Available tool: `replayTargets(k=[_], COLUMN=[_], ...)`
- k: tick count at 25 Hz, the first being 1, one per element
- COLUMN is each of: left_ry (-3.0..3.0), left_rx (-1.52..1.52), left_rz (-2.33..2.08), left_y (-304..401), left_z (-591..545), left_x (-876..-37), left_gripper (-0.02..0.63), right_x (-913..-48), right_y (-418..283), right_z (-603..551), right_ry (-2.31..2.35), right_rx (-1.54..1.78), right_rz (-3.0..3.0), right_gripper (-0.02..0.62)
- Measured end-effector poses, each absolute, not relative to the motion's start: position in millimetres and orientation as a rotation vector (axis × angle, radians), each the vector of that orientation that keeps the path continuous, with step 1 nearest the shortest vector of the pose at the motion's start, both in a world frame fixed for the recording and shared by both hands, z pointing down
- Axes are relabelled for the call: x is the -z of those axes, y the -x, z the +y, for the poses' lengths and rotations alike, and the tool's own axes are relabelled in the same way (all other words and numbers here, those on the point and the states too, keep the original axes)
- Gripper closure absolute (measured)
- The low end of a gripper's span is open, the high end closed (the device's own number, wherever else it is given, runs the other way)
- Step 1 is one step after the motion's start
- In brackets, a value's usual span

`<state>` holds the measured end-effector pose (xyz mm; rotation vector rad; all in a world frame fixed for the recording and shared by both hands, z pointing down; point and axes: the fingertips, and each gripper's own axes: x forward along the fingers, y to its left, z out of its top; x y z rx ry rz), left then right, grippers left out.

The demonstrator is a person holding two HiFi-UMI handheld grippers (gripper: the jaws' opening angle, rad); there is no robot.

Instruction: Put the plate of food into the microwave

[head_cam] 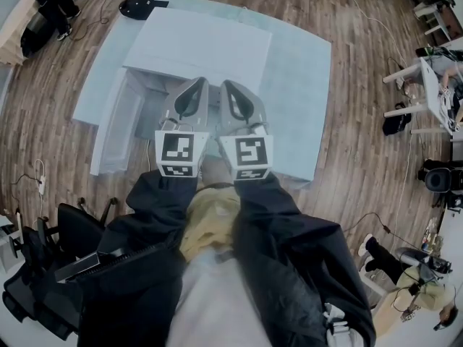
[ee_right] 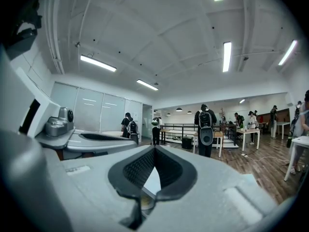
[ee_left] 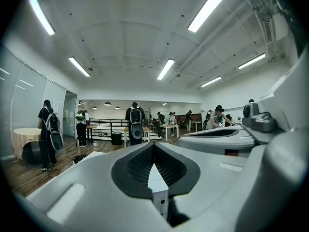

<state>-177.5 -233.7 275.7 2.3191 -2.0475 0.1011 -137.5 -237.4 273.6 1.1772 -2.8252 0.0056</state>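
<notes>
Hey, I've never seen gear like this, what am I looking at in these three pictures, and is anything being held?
No robot here: a person in black sleeves holds a grey two-jaw gripper in each hand. The head view comes from a camera on the person's head, looking steeply down; the left gripper shows at the left, the right gripper beside it. The black-and-white square patterns are marker cubes fixed to the grippers. The other two pictures come from cameras riding on each gripper, looking along its jaws into a room. Below lies a pale blue surface with a large white box-shaped thing on it. Both pairs of jaws are closed together and hold nothing. I can't make out a plate of food.
</notes>
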Motion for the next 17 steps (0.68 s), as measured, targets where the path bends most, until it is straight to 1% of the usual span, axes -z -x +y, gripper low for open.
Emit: replayTargets(k=[17], left_ry=[-2.283], left_rx=[-0.126], left_rz=[-2.059], left_y=[185], left_z=[-233], left_x=[-285], left_gripper=[0.611], right_x=[-286], right_y=[143], right_z=[-239], right_ry=[-1.157], right_rx=[-0.040], right_rz=[-2.815], right_gripper=[0.601])
